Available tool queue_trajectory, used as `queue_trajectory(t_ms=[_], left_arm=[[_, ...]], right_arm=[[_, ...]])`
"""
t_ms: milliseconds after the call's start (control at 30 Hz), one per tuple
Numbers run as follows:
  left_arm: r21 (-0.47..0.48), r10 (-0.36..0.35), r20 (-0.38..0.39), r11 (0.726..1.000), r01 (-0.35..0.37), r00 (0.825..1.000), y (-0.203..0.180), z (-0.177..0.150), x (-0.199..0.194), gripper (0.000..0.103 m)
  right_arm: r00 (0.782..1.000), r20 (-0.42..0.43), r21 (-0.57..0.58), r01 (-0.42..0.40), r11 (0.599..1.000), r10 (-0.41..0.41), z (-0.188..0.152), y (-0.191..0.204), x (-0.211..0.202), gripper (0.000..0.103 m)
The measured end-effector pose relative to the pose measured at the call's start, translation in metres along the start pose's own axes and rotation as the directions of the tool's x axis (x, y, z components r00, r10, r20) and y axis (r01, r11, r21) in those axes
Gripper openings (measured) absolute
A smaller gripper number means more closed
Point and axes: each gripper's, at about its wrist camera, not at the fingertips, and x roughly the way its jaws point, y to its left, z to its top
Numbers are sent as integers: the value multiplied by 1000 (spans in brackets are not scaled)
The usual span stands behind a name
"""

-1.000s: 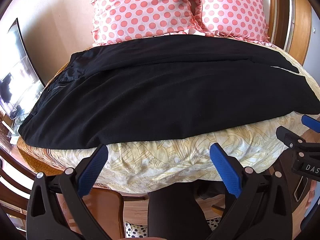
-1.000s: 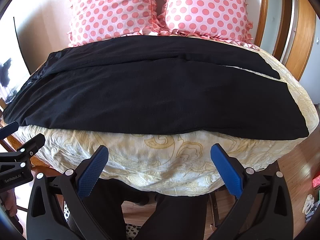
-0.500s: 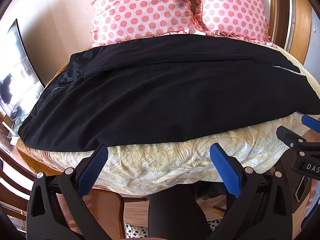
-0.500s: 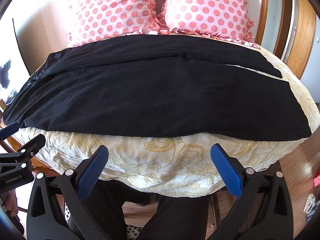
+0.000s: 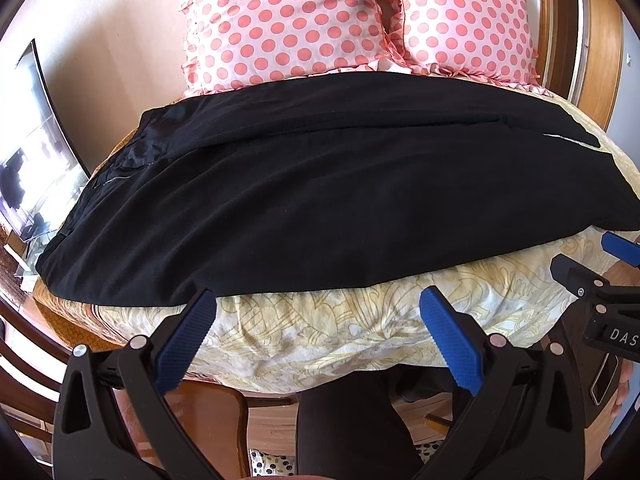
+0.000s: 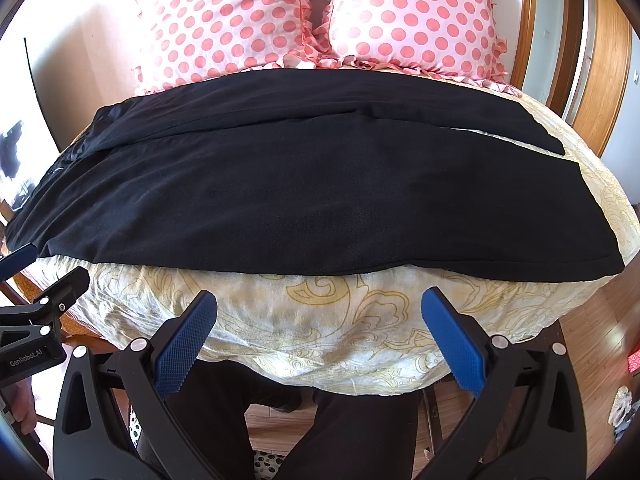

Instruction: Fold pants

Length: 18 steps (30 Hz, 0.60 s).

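Black pants (image 5: pixel 320 200) lie flat across mid-frame on the yellow-patterned bed (image 5: pixel 340 324), one leg folded over the other, below two pink dotted pillows (image 6: pixel 320 12); left tongs (image 5: pixel 316 308) and right tongs (image 6: pixel 318 308) gape apart, holding nothing, bottom of frame

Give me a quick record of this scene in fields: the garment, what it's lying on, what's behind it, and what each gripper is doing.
garment: black pants, spread flat sideways, legs side by side
surface: yellow patterned bedspread
behind: two pink polka-dot pillows, upright at the head of the bed
left gripper: open, empty, short of the pants' near edge
right gripper: open, empty, over the bedspread's front edge
fold progress: none visible yet
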Motion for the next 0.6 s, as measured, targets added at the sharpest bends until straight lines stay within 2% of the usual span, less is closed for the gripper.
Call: queue_trajectory(t_ms=[600], left_arm=[[-1, 0, 5, 1000, 0, 1000, -1, 1, -1, 101]], right_arm=[[1000, 0, 6, -3, 1000, 3, 1, -3, 3, 102]])
